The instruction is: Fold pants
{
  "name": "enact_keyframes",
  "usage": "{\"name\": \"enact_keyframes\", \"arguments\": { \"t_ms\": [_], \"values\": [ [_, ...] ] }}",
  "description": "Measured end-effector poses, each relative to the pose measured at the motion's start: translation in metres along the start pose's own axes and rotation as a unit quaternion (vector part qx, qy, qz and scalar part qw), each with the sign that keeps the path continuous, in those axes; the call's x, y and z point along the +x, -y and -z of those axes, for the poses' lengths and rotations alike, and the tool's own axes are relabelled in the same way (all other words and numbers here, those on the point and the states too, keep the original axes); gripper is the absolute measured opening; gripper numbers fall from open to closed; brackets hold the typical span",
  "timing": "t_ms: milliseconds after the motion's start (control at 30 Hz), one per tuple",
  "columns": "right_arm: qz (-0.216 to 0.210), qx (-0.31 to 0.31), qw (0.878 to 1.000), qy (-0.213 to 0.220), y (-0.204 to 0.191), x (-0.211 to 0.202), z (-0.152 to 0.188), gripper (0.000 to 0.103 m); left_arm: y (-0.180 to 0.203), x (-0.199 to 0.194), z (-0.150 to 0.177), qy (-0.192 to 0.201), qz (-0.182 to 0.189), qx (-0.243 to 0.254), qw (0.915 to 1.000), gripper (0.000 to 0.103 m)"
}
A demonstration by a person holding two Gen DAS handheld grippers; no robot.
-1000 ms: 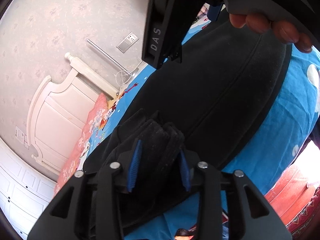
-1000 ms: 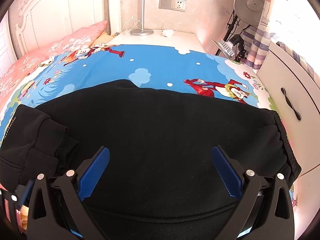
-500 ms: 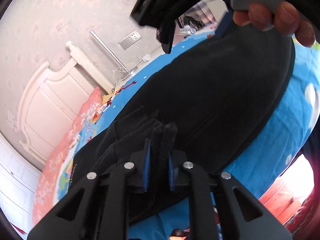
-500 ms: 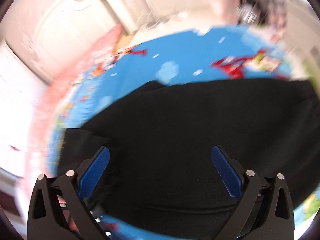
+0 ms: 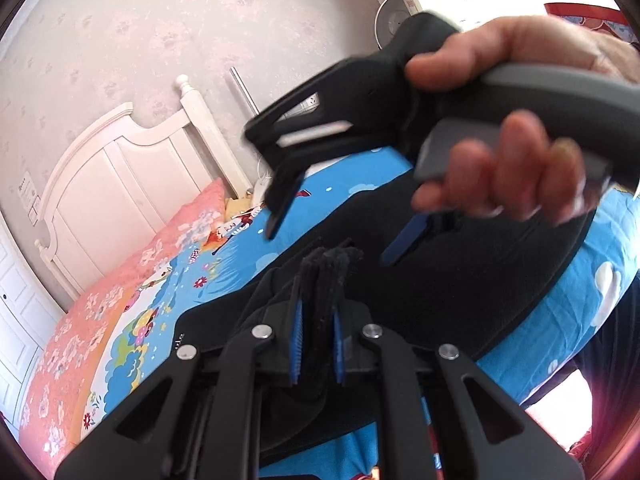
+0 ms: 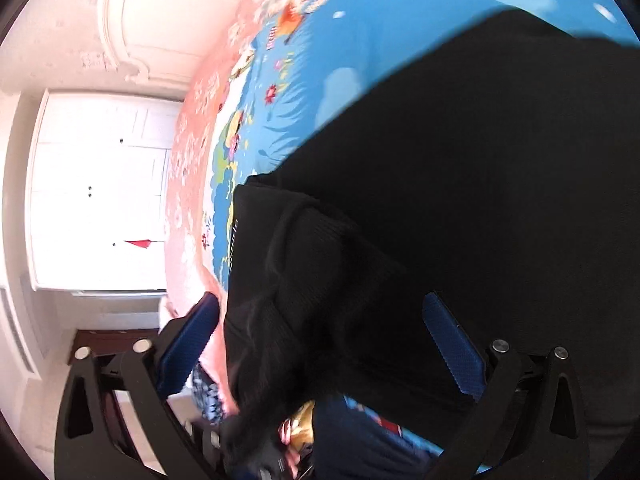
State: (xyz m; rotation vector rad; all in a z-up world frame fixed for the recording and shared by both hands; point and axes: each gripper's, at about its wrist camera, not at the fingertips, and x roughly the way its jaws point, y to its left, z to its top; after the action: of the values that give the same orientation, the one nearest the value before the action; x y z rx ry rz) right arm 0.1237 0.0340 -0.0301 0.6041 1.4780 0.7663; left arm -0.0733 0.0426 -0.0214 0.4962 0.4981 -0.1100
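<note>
Closest in the left wrist view, the left gripper (image 5: 317,350) is clenched on a bunched fold of the black pants (image 5: 460,280); the dark fabric stands up between its two blue pads (image 5: 297,350) and pokes out above them. Behind this fold the pants spread wide over the blue cartoon bedsheet (image 5: 560,344), which shows beside them on both sides. Above the pants a bare hand (image 5: 508,128) holds the grey handle of the right gripper (image 5: 332,236), whose fingers are spread apart with nothing between them; this part is blurred. In the right wrist view the right gripper (image 6: 320,348) stands wide, its blue pads (image 6: 452,350) well apart, and a ribbed cuff (image 6: 304,280) of the pants lies between them without being pinched. The rest of the pants fills the right half of that view, lying on the bedsheet. Farther off are a pink flowered pillow (image 5: 132,276) near the head of the bed, then the white headboard (image 5: 120,168), and behind it the pale patterned wall (image 5: 120,32).
</note>
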Motion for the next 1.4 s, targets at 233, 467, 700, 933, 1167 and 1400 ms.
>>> {"name": "enact_keyframes", "arguments": {
  "t_ms": [233, 467, 700, 933, 1167, 1400],
  "values": [
    [0.049, -0.111, 0.992, 0.046, -0.041, -0.015, -0.014, 0.019, 0.017, 0.001, -0.009, 0.008, -0.022, 0.041, 0.9989, 0.011],
    [0.088, -0.099, 0.987, 0.095, -0.001, -0.074, -0.009, 0.017, 0.063, 0.008, -0.039, 0.057, 0.017, 0.075, 0.9954, 0.012],
    [0.107, -0.100, 0.983, 0.108, 0.031, -0.090, -0.003, 0.015, 0.109, 0.024, -0.040, 0.055, 0.057, 0.116, 0.9901, 0.012],
    [0.161, -0.100, 0.975, 0.116, 0.058, -0.083, 0.003, 0.015, 0.121, 0.041, -0.040, 0.039, 0.079, 0.112, 0.9898, 0.012],
    [0.242, -0.129, 0.952, 0.135, 0.064, -0.065, 0.009, 0.020, 0.092, 0.018, -0.021, 0.015, 0.148, 0.050, 0.9876, 0.056],
    [0.339, -0.139, 0.909, 0.200, 0.045, -0.088, 0.033, 0.075, -0.037, -0.056, 0.050, -0.002, 0.043, -0.151, 0.9875, 0.062]
  ]
}}
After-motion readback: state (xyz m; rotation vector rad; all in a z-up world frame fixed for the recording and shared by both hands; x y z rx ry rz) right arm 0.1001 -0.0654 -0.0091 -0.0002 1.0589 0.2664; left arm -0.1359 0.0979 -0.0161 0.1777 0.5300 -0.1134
